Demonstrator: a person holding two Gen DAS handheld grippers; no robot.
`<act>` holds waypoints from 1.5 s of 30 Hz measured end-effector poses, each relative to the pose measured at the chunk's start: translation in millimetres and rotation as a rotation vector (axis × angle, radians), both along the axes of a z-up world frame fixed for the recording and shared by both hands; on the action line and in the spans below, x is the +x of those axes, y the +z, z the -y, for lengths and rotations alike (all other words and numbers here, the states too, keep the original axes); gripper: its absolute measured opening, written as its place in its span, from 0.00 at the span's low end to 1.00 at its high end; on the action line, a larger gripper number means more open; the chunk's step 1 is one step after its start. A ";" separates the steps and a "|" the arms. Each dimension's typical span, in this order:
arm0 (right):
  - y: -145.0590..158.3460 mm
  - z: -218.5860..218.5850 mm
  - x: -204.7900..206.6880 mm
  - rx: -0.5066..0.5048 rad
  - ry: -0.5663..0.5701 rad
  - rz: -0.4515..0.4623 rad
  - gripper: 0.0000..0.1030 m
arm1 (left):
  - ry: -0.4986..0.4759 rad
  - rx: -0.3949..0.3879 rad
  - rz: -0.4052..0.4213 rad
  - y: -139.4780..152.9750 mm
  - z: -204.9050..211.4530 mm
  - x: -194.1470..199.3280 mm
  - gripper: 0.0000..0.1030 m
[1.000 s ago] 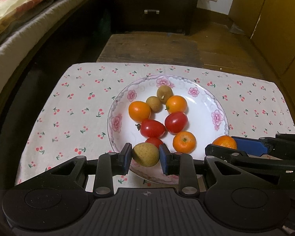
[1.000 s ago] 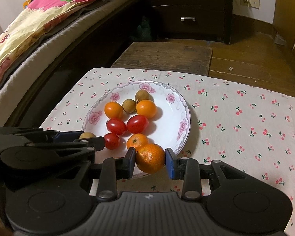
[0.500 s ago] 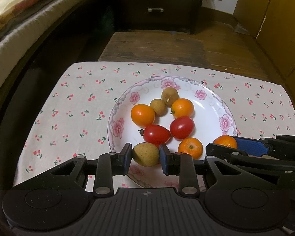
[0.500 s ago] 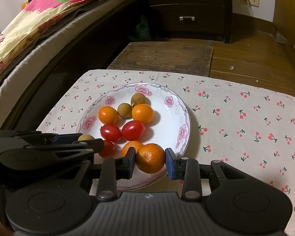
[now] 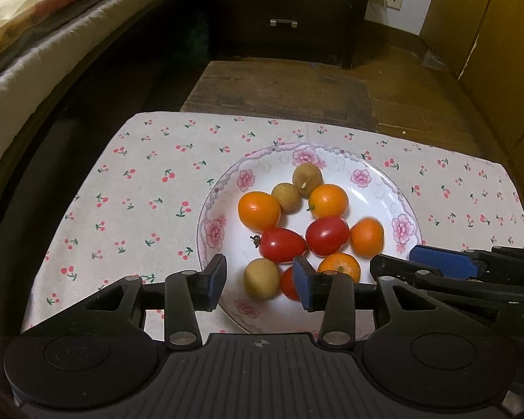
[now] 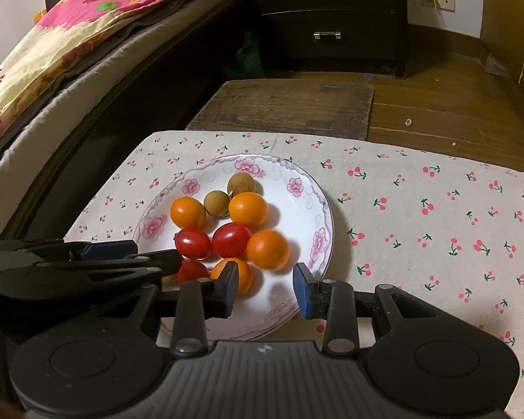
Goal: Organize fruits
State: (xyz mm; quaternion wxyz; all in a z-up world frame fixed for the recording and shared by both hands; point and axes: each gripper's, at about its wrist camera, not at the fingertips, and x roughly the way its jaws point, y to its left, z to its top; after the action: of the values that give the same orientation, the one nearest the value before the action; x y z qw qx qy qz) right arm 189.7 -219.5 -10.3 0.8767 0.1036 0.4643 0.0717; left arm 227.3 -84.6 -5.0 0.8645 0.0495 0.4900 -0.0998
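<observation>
Cherry-print cloth (image 5: 139, 188), both hand-held grippers now parted, fruits released onto plate (image 5: 223, 188)

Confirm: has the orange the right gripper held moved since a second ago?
Yes. The orange left the open right gripper and now lies farther in on the plate, beside a tomato.

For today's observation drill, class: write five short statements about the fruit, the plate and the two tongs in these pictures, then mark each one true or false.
1. Both tongs are open. True: the left tongs and right tongs grip nothing.
2. All the fruit lies on the plate. True.
3. The plate holds five tomatoes. False: three show, two side by side and one partly hidden.
4. The plate stands on bare wood. False: it stands on a cherry-print cloth.
5. An orange lies beside a tomato. True.
</observation>
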 end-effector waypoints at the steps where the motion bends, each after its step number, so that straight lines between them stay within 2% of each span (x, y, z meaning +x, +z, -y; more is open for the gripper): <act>1: 0.3 0.3 -0.2 0.001 -0.001 0.000 0.35 | 0.000 -0.001 0.000 0.4 -0.2 -0.2 0.50; 11: 8.8 -0.4 -12.6 -0.013 -0.011 0.006 0.38 | 0.014 -0.009 0.011 8.0 -7.5 -13.0 0.65; 17: 19.6 -3.3 -33.0 -0.023 -0.015 0.016 0.41 | 0.018 0.032 0.046 16.3 -13.0 -33.9 0.80; 26: 24.4 -8.3 -62.8 -0.034 -0.019 0.005 0.42 | 0.025 0.040 0.055 18.1 -19.2 -63.7 0.82; 28: 24.8 -7.9 -68.6 -0.035 -0.020 0.004 0.42 | 0.025 0.043 0.063 19.5 -20.0 -70.3 0.87; 36: 24.6 -5.5 -96.2 -0.050 -0.030 -0.013 0.42 | 0.037 0.044 0.090 21.8 -29.0 -97.8 0.95; 40: 27.1 -6.0 -110.4 -0.048 -0.031 -0.013 0.43 | 0.046 0.073 0.106 22.2 -31.0 -111.1 1.00; 45: 29.4 -8.2 -127.7 -0.042 -0.032 -0.013 0.43 | 0.031 0.122 0.135 25.4 -28.0 -130.1 1.00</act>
State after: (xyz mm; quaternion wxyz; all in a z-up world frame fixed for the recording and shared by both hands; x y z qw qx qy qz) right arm 62.0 -211.4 19.0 0.8767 0.0929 0.4696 0.0474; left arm 97.2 -56.6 20.4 0.8924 0.1011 0.4366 -0.0528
